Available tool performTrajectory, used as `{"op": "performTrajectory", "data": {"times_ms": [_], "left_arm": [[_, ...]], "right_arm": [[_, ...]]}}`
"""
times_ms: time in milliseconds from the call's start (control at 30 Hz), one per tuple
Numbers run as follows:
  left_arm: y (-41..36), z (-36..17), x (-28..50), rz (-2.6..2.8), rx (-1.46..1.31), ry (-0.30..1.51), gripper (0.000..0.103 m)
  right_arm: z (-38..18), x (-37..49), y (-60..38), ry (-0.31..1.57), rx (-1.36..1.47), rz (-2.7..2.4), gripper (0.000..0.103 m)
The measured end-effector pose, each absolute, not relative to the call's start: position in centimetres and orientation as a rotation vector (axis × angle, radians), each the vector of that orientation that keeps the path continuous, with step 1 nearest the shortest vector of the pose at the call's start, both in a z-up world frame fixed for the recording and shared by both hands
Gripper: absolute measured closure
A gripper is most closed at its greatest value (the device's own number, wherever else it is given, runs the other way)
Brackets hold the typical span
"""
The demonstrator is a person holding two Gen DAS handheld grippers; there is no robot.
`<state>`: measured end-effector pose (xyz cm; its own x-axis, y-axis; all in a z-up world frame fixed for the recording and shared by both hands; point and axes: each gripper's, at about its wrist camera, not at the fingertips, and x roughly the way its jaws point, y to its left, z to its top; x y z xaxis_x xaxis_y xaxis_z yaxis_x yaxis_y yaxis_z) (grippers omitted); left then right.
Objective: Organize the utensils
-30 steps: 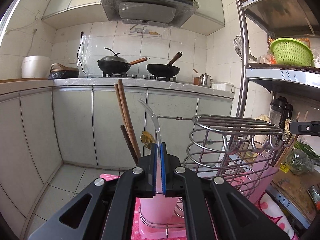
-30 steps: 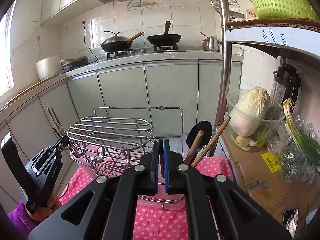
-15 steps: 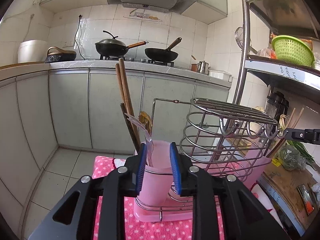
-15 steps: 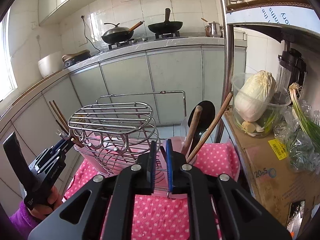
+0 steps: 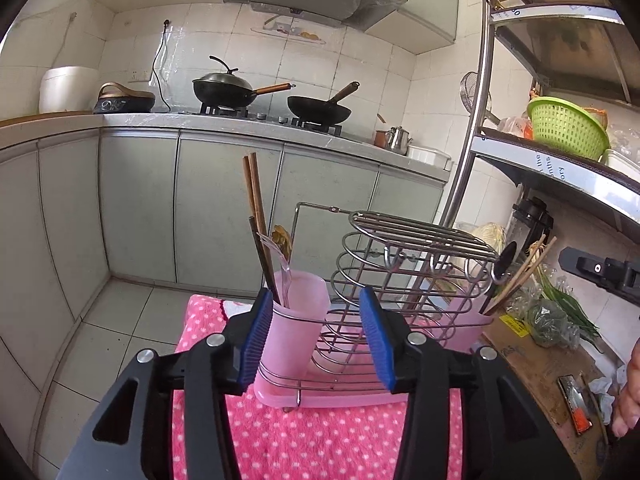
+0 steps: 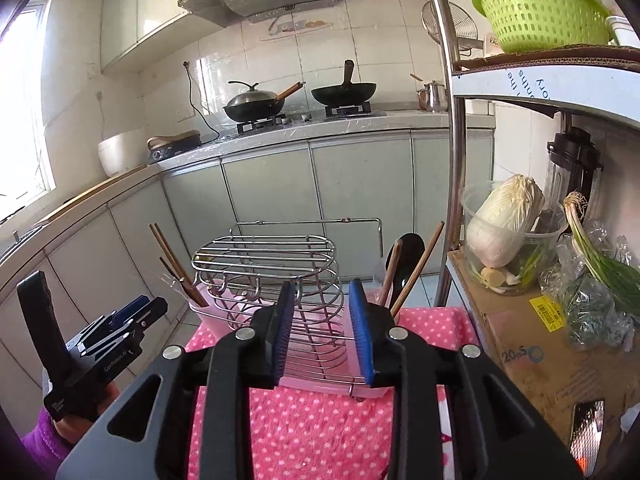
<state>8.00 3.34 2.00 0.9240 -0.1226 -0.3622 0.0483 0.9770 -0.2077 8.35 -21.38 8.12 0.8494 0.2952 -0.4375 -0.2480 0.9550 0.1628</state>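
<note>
We are taking the wire rack [image 5: 416, 280] on the pink dotted cloth [image 5: 312, 436] as landmark. The left gripper [image 5: 316, 336] is opening its jaws, nothing between the pads; the right gripper [image 6: 322, 332] is opening too, also empty. Both are pointing at the rack from the near side.

The utensils are standing in pink cups at the rack's two ends: chopsticks [image 5: 254, 200] and a clear plastic spoon [image 5: 280, 268] in the left cup [image 5: 296, 312]; a black ladle [image 6: 404, 264] and wooden handles in the cup at the right end.

We are judging the sorting largely done; no loose utensil is showing near the rack.

Readable writing: "20eS" on the cardboard box [image 6: 532, 344] right of the rack; other labels are too blurred to read.
</note>
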Motion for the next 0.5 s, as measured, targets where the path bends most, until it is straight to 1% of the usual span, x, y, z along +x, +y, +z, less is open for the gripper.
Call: {"op": "performTrajectory", "data": {"times_ms": [67,133,200,233,267,500], "left_arm": [[3.2,2.3,7.3,-0.096,-0.204,0.402,0.057],[2.9,2.3,6.5,-0.105,-0.215,0.427,0.056],[2.6,2.1,5.7,-0.112,-0.222,0.457,0.052],[2.5,1.9,5.4,-0.112,-0.224,0.47,0.048],[2.3,1.8,4.9,-0.113,-0.225,0.479,0.047],[1.7,0.8,2.9,-0.098,-0.237,0.529,0.047]], "right_arm": [[7.3,7.1,-21.1,0.465,0.119,0.295,0.06],[6.3,6.2,-20.8,0.465,0.128,0.296,0.056],[5.2,5.4,-20.5,0.469,0.133,0.292,0.052],[4.6,5.1,-20.4,0.477,0.14,0.294,0.05],[4.1,4.9,-20.3,0.486,0.146,0.297,0.048],[1.1,3.3,-19.2,0.559,0.141,0.303,0.047]]}}
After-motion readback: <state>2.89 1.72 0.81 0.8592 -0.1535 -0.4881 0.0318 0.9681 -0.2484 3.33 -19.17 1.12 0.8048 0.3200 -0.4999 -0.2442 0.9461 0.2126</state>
